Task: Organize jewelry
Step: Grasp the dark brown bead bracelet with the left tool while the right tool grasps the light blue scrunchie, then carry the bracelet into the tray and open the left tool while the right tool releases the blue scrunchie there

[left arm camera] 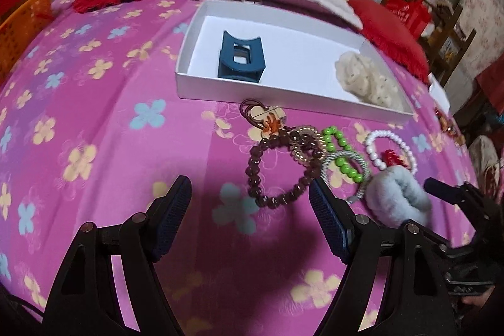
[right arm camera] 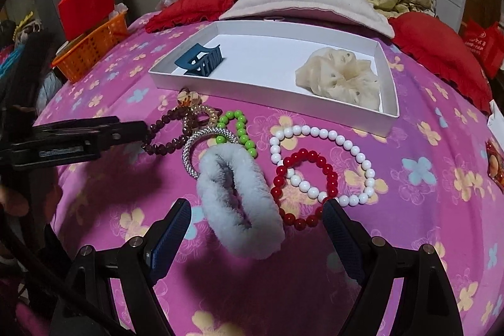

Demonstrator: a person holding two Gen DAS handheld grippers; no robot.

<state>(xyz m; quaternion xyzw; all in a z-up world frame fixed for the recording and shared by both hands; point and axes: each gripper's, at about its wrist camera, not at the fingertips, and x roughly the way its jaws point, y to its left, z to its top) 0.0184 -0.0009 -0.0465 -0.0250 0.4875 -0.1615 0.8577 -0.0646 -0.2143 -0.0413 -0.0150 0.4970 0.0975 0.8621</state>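
Observation:
On the pink flowered bedspread lies a heap of jewelry. My left gripper (left arm camera: 250, 186) is open just above the cloth, its right finger touching or just beside the brown bead bracelet (left arm camera: 285, 199). Beside that lie an amber coil tie (left arm camera: 302, 144), a green bead bracelet (left arm camera: 343, 161) and a silver bracelet (left arm camera: 327, 159). My right gripper (right arm camera: 256, 210) is open, with the fluffy pale blue scrunchie (right arm camera: 239, 210) between its fingers and the pads clear of it. A red bead bracelet (right arm camera: 334, 178) and a white pearl bracelet (right arm camera: 346, 144) lie at its right finger.
A white shallow box (right arm camera: 267, 96) behind the heap holds a blue hair claw (right arm camera: 201, 59) and a cream scrunchie (right arm camera: 340, 74). A beige pillow (right arm camera: 308, 2) and red cushions (right arm camera: 441, 52) lie beyond it. An orange basket (right arm camera: 91, 49) stands at the left bed edge.

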